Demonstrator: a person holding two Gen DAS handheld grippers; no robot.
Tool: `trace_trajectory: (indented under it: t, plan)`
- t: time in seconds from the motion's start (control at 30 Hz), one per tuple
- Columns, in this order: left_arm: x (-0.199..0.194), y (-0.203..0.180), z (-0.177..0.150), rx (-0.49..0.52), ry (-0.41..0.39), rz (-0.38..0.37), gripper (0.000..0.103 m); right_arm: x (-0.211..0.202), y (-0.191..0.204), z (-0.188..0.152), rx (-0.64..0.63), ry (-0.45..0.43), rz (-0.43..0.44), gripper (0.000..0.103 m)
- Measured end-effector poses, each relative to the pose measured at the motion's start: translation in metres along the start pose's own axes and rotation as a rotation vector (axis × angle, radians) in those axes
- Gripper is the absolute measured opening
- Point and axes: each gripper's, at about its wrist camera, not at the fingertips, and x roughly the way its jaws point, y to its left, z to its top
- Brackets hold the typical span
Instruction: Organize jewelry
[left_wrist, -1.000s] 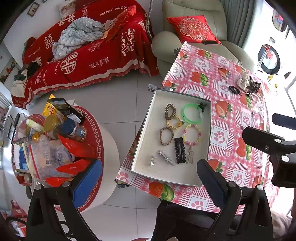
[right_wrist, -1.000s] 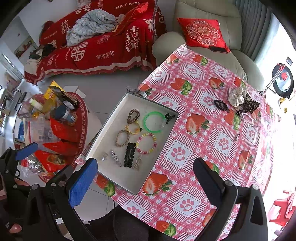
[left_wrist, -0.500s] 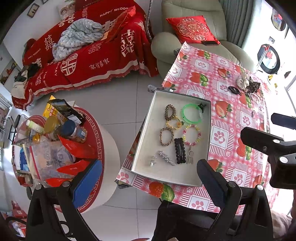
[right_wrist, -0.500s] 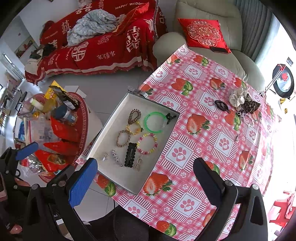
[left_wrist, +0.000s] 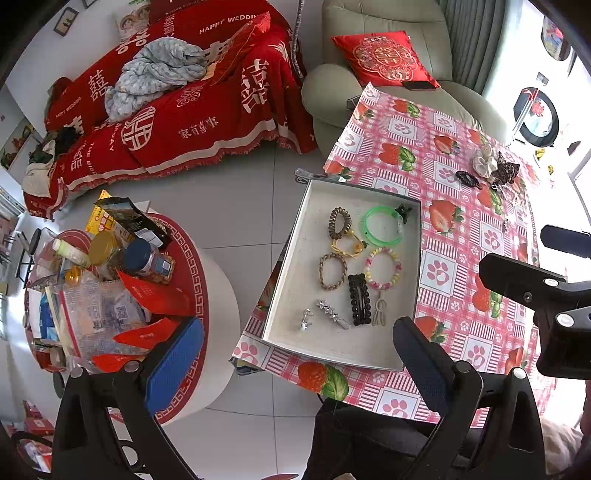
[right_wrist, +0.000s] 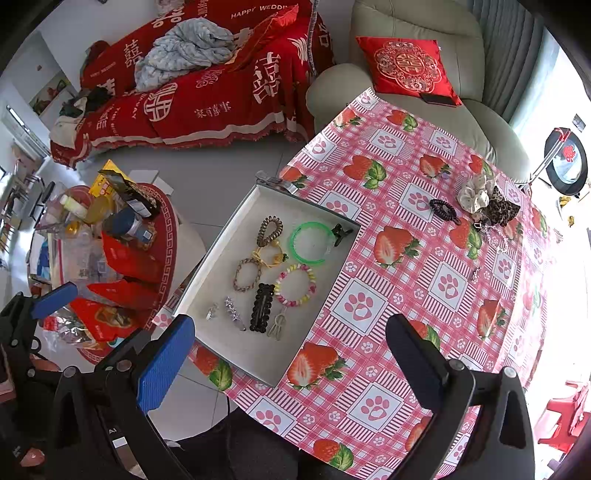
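I'm hovering both grippers spread and empty, and the leftover black spiral hair tie (right_wrist: 444, 210) is lying far up-right beyond the tray (right_wrist: 229, 334), so my right gripper (right_wrist: 291, 363) is sitting nearer than the left gripper (left_wrist: 299, 363)

We're in a home living room here: a sofa (left_wrist: 177, 110) under a red wedding throw, a pale armchair (right_wrist: 424, 74) with a red cushion (right_wrist: 408, 68). Strawberry-print cloth covers the worktop (right_wrist: 424, 295), tiled floor below
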Motion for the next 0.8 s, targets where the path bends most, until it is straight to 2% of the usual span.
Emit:
trace_trajectory:
  t: [0.8]
  plan:
    - [0.0016, 0.0025, -0.0010, 0.003, 0.011, -0.004, 0.103, 0.0005, -0.0009, 0.0000, 0.000, 0.001, 0.001, 0.103]
